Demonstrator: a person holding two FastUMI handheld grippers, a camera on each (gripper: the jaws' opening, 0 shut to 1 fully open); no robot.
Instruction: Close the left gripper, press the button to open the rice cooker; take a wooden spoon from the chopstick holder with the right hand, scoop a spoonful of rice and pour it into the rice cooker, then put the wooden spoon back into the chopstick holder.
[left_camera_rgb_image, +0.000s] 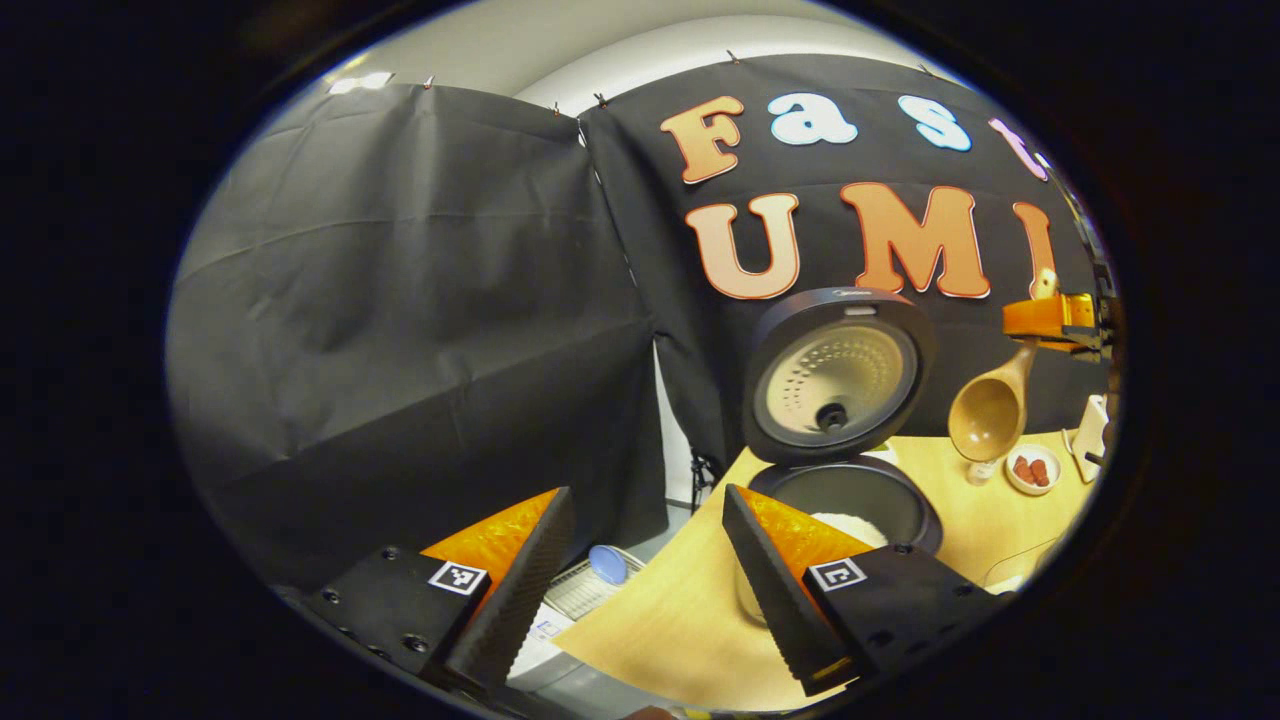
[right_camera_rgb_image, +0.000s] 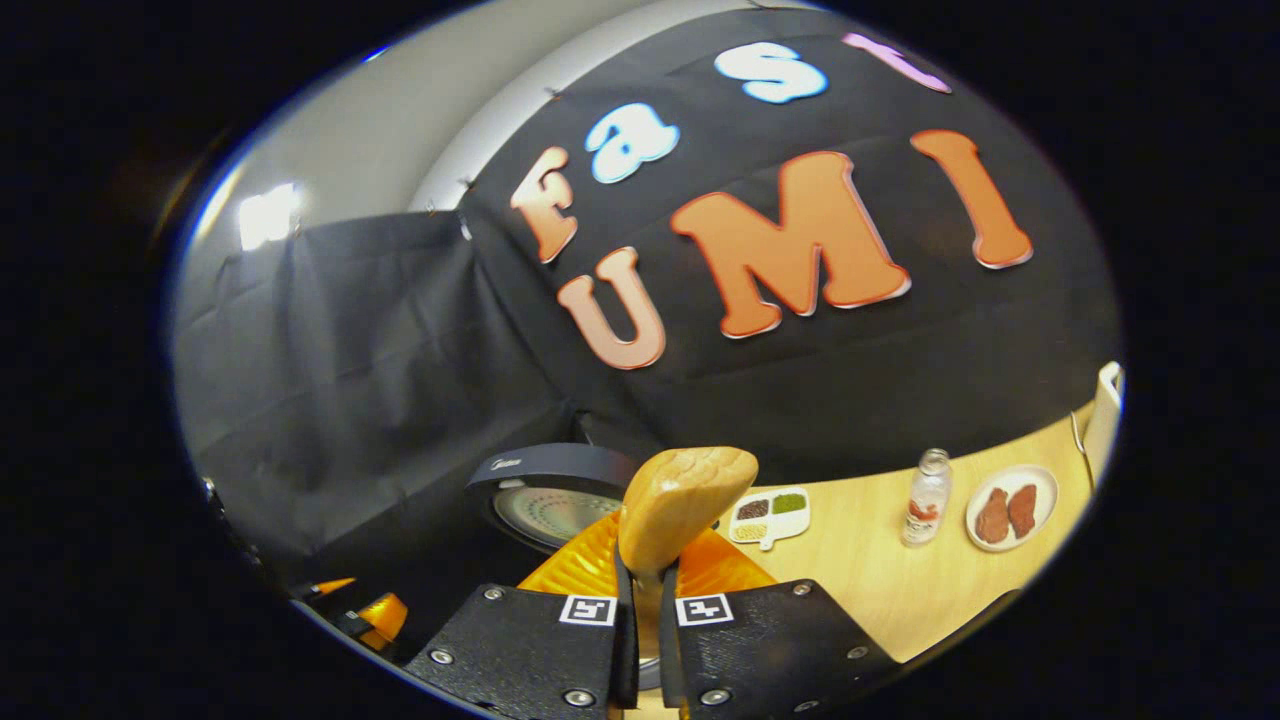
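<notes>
The rice cooker (left_camera_rgb_image: 846, 500) stands on the wooden table with its round lid (left_camera_rgb_image: 835, 378) swung up; white rice lies in its pot. My left gripper (left_camera_rgb_image: 640, 570) is open near the table's left edge, in front of the cooker, holding nothing. To the cooker's right the wooden spoon (left_camera_rgb_image: 990, 410) hangs in the air, bowl down and looking empty, gripped by its handle in the other gripper. In the right gripper view my right gripper (right_camera_rgb_image: 640, 590) is shut on the spoon's handle (right_camera_rgb_image: 680, 505), whose end sticks up between the fingers. The cooker's lid (right_camera_rgb_image: 550, 495) sits below left.
A small plate with reddish pieces (left_camera_rgb_image: 1033, 470) (right_camera_rgb_image: 1010, 507), a small bottle (right_camera_rgb_image: 927, 497) and a divided dish of grains (right_camera_rgb_image: 768, 515) stand on the table (right_camera_rgb_image: 880, 580). A white basket with a blue object (left_camera_rgb_image: 590, 580) sits below the table's left edge.
</notes>
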